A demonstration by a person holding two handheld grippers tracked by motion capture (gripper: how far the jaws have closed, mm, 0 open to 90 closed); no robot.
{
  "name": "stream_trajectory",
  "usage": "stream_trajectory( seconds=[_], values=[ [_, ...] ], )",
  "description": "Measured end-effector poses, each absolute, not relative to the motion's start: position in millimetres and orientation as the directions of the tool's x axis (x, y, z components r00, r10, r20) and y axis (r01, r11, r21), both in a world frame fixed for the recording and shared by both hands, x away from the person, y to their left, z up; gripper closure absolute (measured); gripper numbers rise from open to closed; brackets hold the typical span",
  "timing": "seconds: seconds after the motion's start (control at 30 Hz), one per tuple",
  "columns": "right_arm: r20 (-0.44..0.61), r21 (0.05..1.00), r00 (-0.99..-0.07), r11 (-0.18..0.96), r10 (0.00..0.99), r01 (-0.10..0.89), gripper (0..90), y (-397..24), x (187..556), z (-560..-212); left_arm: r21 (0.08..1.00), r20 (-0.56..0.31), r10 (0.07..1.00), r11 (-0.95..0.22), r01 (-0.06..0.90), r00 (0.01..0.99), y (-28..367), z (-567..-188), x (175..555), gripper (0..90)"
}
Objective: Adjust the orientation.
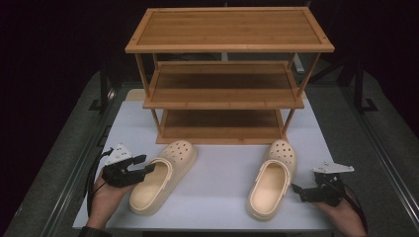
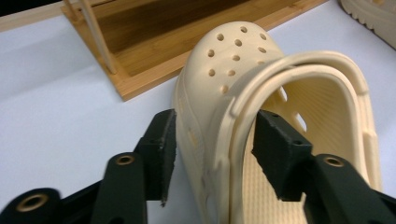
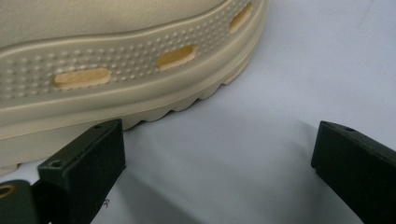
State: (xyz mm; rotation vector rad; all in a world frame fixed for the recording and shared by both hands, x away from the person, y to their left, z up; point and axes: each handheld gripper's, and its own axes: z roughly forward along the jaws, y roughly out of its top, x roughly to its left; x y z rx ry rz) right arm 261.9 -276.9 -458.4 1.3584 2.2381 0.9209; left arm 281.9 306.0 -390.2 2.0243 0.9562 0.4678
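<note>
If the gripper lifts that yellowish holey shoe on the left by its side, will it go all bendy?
Probably a little. The left clog looks like soft foam, so its thin side wall between the left gripper's fingers may flex. It seems light. The bumpy texture should limit slipping, though the shoe may dangle tilted.

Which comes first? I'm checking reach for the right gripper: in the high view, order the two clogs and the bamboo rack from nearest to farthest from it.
From the right gripper:
1. Right clog, just beside it on the white table.
2. Left clog, across the table, with the left gripper at its side.
3. Bamboo rack, standing at the table's far end.
</note>
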Motion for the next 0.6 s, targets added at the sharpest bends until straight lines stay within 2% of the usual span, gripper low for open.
stream_trajectory(
  seconds=[0.07, 0.17, 0.2, 0.37, 0.5, 0.53, 0.6],
  values=[
    [0.025, 0.693, -0.471, 0.324, 0.882, 0.644, 2.5, -277, 262, -458, 0.811, -0.015, 0.771, -0.363, 0.459, 0.637, 309, -390, 280, 47.8],
    [0.025, 0.693, -0.471, 0.324, 0.882, 0.644, 2.5, -277, 262, -458, 0.814, -0.017, 0.780, -0.352, 0.462, 0.625, 321, -389, 275, 43.6],
    [0.025, 0.692, -0.470, 0.324, 0.882, 0.645, 2.5, -277, 262, -458, 0.816, -0.025, 0.794, -0.335, 0.471, 0.608, 331, -390, 273, 39.8],
    [0.024, 0.691, -0.472, 0.326, 0.881, 0.645, 2.5, -277, 262, -458, 0.805, -0.010, 0.824, -0.329, 0.494, 0.567, 352, -395, 272, 34.6],
    [0.024, 0.691, -0.472, 0.326, 0.881, 0.645, 2.5, -277, 262, -458, 0.795, -0.007, 0.855, -0.310, 0.522, 0.519, 368, -402, 274, 23.8],
    [0.024, 0.691, -0.471, 0.326, 0.882, 0.645, 2.5, -277, 262, -458, 0.787, 0.018, 0.865, -0.322, 0.527, 0.502, 372, -405, 275, 23.8],
    [0.024, 0.691, -0.472, 0.326, 0.882, 0.645, 2.5, -277, 262, -458, 0.771, 0.039, 0.874, -0.334, 0.542, 0.484, 376, -410, 277, 18.2]
  ],
)
